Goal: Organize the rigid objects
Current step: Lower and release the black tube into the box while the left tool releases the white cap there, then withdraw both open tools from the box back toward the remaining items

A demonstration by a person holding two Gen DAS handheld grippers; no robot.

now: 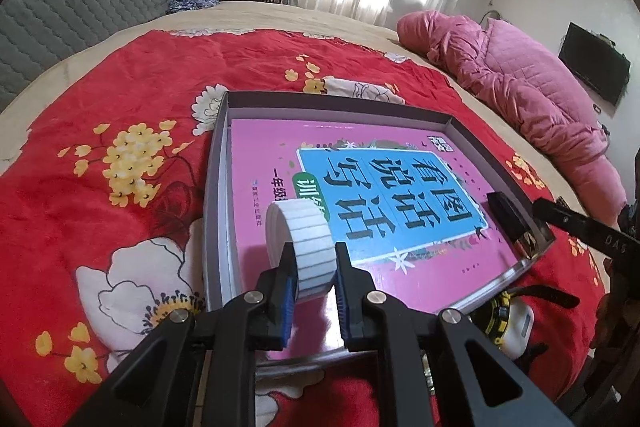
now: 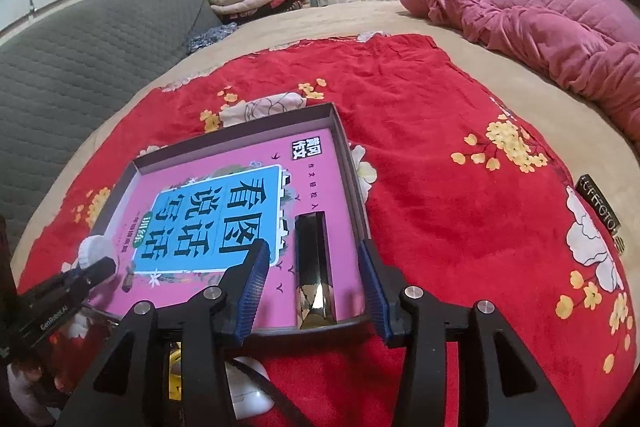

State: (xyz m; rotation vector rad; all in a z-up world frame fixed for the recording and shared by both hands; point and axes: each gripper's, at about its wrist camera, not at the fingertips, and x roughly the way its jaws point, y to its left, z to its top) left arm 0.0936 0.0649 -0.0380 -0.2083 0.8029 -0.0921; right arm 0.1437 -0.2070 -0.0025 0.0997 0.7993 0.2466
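My left claw (image 1: 314, 281) pinches the white tape roll (image 1: 302, 245) above the pink book (image 1: 400, 195) at the tray's (image 1: 218, 163) seven o'clock; I lower gently, then release; right claw (image 2: 316, 281) spread, straddling the black-gold bar (image 2: 314, 267).

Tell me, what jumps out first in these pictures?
A bright pink book lies flat in a shallow grey box on a red floral blanket. The left gripper holds a white tape roll over it; the open right gripper hovers above a shiny dark bar.
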